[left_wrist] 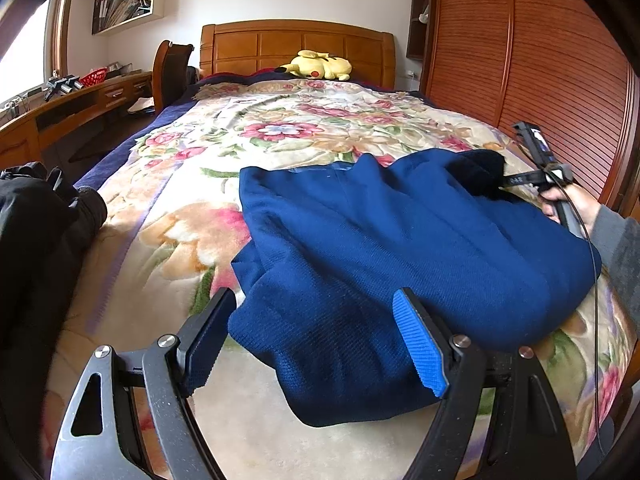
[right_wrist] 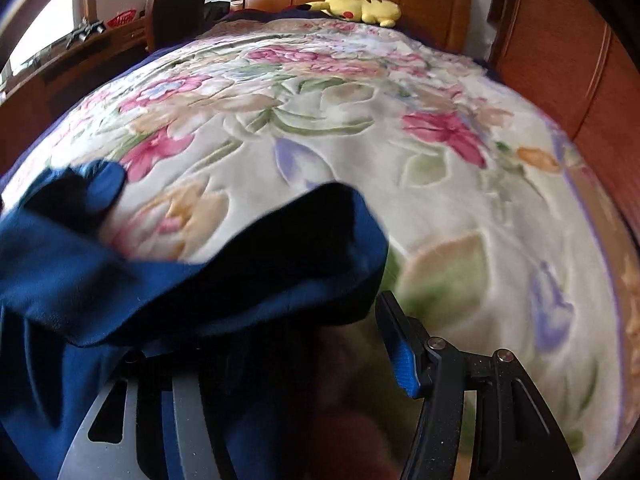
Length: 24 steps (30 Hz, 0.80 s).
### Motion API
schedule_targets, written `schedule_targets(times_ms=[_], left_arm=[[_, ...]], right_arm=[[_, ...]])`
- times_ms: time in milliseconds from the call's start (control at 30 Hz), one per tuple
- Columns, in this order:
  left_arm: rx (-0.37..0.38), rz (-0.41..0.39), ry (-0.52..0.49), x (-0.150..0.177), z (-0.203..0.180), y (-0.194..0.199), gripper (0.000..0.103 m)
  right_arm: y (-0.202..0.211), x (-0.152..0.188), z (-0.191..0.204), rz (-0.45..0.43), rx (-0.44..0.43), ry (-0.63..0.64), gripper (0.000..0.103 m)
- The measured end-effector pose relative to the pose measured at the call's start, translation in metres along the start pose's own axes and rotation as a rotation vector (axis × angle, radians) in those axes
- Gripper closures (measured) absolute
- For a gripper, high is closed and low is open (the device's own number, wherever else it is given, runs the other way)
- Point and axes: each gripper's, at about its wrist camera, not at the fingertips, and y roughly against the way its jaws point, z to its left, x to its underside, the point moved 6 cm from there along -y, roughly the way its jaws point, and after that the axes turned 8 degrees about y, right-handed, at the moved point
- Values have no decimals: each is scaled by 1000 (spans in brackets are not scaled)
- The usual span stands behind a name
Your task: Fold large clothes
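Left wrist view: the blue garment [left_wrist: 400, 240] is seen folded on the floral blanket [left_wrist: 280, 128], toward the foot of the bed. The left gripper [left_wrist: 316, 344] is held wide open, its pads on either side of the near corner without pressing it. The right gripper [right_wrist: 296, 320] is draped by cloth (one finger hidden), so its grip cannot be told.

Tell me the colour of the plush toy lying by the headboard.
Yellow, with a red cheek spot; the plush toy shows best in the left wrist view.
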Motion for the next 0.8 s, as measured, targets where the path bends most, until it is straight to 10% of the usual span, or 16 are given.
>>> schedule_targets(times_ms=[133, 467, 700, 800], left_arm=[[-2, 5, -6, 0, -1, -1, 22], [-10, 3, -7, 0, 0, -1, 22], [-23, -9, -15, 1, -1, 5, 22], [-25, -13, -15, 1, 0, 7, 22]], right_arm=[[-19, -1, 3, 5, -12, 15, 99], [6, -7, -20, -29, 204, -30, 99], [61, -13, 11, -113, 207, 13, 37], [92, -2, 34, -159, 175, 46, 36]])
